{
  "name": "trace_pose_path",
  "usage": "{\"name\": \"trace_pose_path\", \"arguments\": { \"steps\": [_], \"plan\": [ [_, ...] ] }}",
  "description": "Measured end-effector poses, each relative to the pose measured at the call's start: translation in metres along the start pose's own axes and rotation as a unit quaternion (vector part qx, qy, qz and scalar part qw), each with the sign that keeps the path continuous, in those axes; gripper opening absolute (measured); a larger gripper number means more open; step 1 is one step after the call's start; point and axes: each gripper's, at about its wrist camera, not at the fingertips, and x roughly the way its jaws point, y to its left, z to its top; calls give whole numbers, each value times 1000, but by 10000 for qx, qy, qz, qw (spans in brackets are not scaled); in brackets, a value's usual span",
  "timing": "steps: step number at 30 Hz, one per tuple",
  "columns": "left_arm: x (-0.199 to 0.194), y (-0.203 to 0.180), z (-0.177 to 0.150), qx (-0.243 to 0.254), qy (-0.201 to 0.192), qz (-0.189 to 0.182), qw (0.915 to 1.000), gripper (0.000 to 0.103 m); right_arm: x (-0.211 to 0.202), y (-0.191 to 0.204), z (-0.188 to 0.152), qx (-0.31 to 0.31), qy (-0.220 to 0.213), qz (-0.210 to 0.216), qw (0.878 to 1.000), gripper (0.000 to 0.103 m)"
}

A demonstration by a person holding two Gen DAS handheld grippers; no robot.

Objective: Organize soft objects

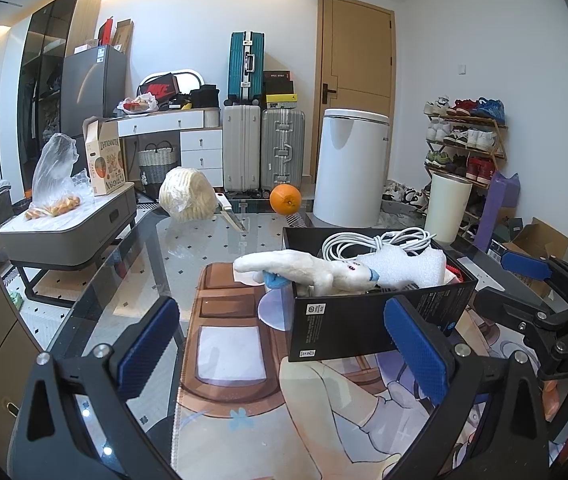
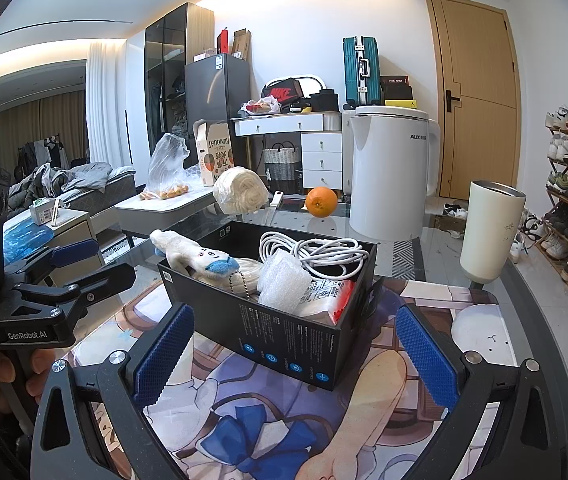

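Both tongs, left & right, stood wide open w/ nothing held. The white plush toy lay over the black cardboard box's rim, beside white foam piece, on glass counter.

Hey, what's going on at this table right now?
A person holds two grippers, both open and empty, in front of a black box on the table mat. The box already holds a white plush toy draped over its edge, a foam piece and a coiled white cable. The left gripper and right gripper grip nothing.
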Motion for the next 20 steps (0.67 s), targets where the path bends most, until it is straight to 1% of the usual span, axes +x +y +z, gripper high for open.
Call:
{"name": "trace_pose_path", "arguments": {
  "steps": [20],
  "plan": [
    [-1, 0, 3, 15, -26, 18, 10000, 103, 0, 0, 0, 3, 3, -1, 10000, 102]
  ]
}}
